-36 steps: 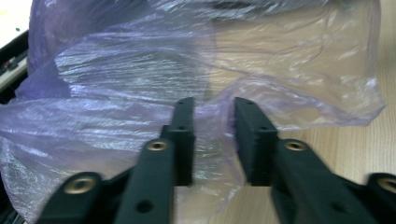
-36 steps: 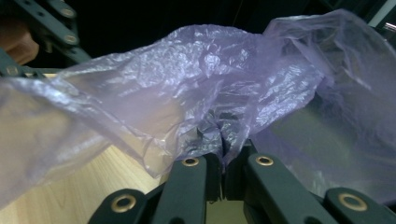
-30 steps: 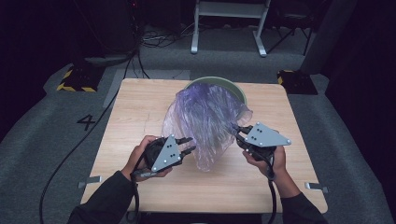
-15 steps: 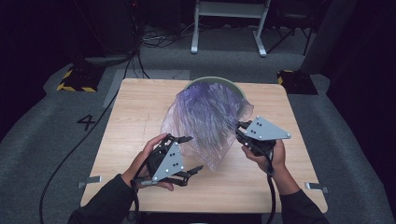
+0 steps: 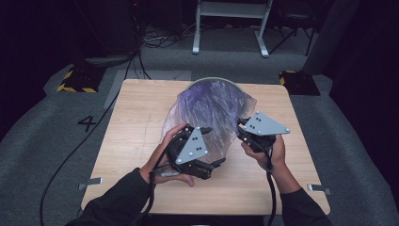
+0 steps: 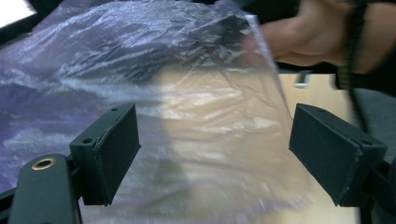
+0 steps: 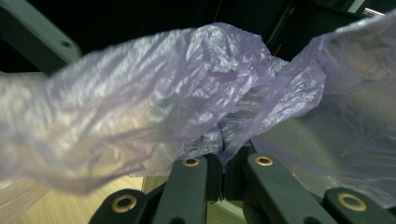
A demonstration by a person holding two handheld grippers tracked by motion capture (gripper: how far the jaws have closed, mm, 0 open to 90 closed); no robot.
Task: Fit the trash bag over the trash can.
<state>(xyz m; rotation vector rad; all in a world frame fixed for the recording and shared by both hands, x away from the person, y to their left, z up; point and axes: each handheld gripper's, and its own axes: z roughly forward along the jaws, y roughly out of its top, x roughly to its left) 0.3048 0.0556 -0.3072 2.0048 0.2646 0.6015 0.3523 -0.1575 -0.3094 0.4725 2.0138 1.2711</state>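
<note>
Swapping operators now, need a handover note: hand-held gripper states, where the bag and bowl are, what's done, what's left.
Right hand-held gripper: jaws shut on the edge of the purple plastic bag, holding it up.
Left hand-held gripper: jaws wide open, the bag's loose film between them, not gripped.
Bag is draped over the green bowl at the far side of the wooden table, its near end hanging toward the person.
Done: one edge of the bag is pinched.
Left, likely: close the left on the free edge, then spread or pull the bag.
</note>
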